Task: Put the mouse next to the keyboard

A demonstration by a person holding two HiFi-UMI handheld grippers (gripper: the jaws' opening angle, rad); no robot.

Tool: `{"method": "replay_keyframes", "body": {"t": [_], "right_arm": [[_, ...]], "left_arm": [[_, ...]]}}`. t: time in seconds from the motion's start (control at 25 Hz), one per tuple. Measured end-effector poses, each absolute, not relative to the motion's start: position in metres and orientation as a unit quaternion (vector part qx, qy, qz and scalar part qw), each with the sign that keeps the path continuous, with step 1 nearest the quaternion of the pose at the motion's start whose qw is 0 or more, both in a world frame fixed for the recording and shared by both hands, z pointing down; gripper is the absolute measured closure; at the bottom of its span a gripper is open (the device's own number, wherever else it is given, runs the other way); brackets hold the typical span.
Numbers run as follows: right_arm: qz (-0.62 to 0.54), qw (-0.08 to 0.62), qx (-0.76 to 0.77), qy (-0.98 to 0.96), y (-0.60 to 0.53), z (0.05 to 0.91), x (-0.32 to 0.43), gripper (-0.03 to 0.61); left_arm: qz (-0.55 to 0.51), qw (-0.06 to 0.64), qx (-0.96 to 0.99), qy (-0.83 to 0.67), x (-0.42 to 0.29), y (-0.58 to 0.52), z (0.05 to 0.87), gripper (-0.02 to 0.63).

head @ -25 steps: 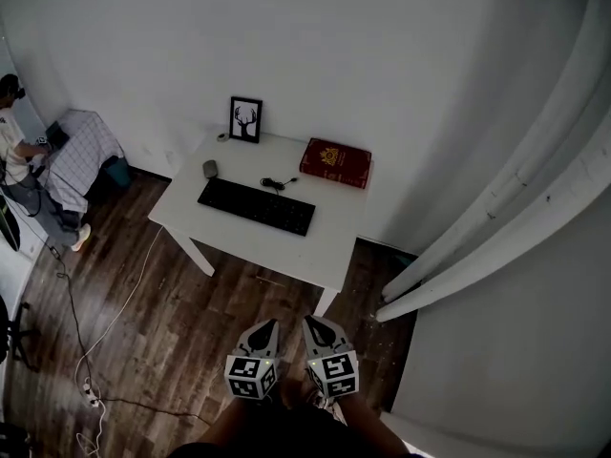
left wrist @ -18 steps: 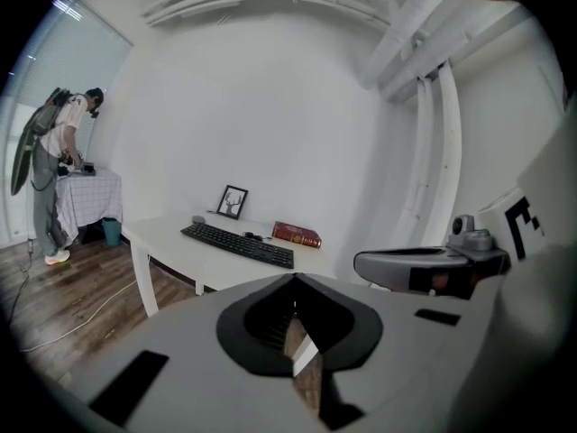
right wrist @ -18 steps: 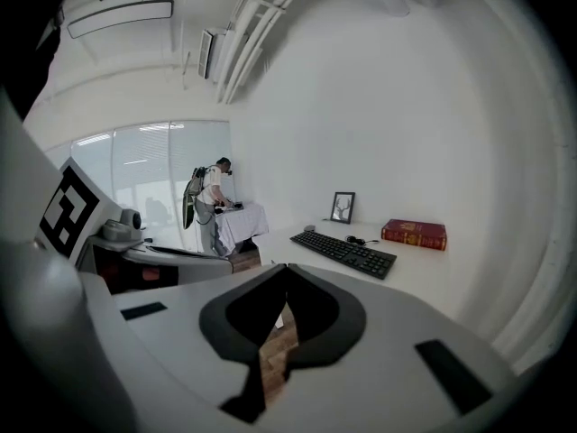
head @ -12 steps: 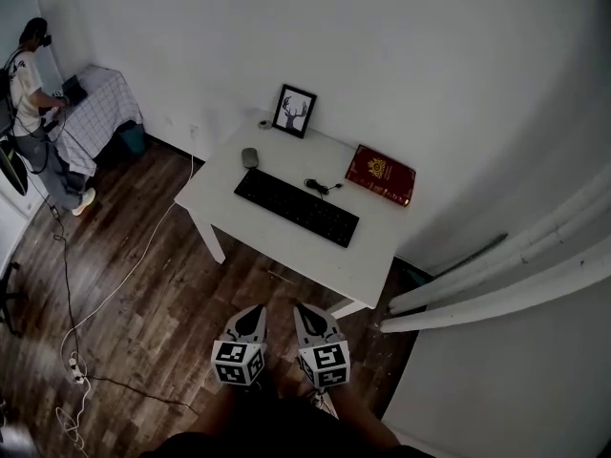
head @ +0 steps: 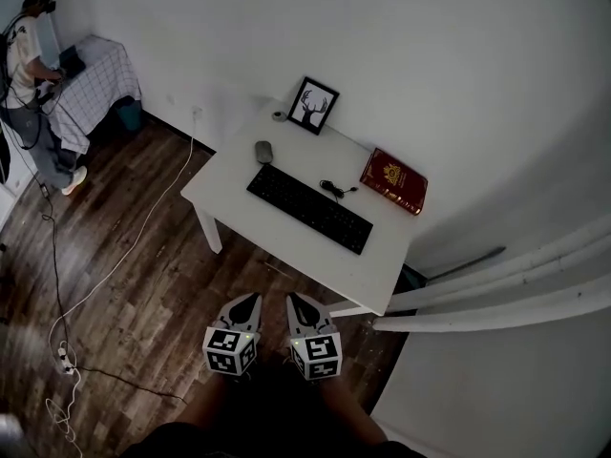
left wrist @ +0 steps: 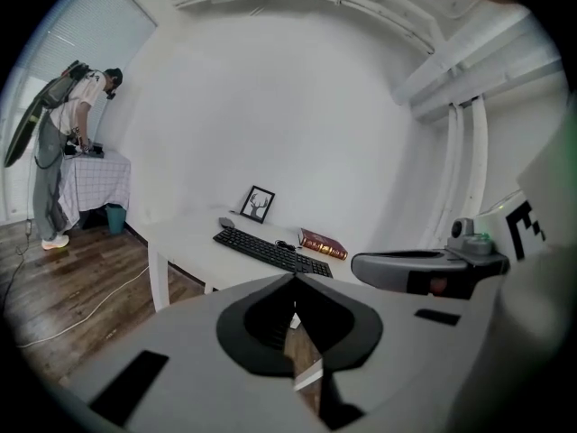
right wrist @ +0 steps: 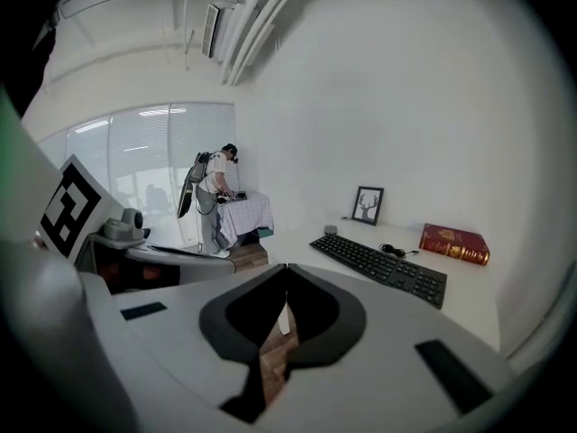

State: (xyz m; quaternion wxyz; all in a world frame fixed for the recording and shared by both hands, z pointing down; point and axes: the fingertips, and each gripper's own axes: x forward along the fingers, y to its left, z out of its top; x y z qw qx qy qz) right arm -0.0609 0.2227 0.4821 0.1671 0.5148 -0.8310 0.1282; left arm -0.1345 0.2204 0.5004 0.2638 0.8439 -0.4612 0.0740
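Observation:
A grey mouse (head: 263, 151) lies on the white table (head: 246, 212) just beyond the far left end of the black keyboard (head: 309, 208). The same mouse (right wrist: 331, 230) and keyboard (right wrist: 381, 263) show far off in the right gripper view, and the keyboard (left wrist: 270, 251) also in the left gripper view. My left gripper (head: 247, 301) and right gripper (head: 295, 301) hang side by side over the wooden floor, short of the table's near edge. Both are shut with nothing between the jaws.
On the table also stand a framed deer picture (head: 313, 106), a red book (head: 392, 180), a small round object (head: 278, 115) and the keyboard's coiled cable (head: 334, 189). A person (head: 29, 55) stands at a cloth-covered table far left. Cables (head: 67, 351) trail over the floor. A white curtain (head: 516, 275) hangs at right.
Both grippers and the camera have moved across the room toward the table. The table now sits nearer and more to the middle of the head view. Both grippers stay shut.

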Motion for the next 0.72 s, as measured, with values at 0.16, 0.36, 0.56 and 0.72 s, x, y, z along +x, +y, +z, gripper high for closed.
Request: {"method": "replay_keyframes", "body": {"t": [0.16,0.36,0.56,0.72], "right_arm": [[0.130,0.170,0.514,-0.831,0.201,0.487,-0.066,0.557],[0.138,0.162,0.504,-0.837,0.149,0.495,-0.079,0.557],[0.128,0.125,0.485,-0.856,0.070,0.472,-0.108,0.557],[0.114,0.103,0.474,-0.867,0.018,0.453,-0.109,0.557]], "left_arm": [[0.079,0.275,0.840,-0.461,-0.138,0.206,0.511,0.612],[0.087,0.269,0.836,-0.470,-0.149,0.158,0.517,0.612],[0.114,0.246,0.838,-0.473,-0.159,0.092,0.504,0.612],[0.111,0.224,0.838,-0.486,-0.161,0.039,0.482,0.612]]}}
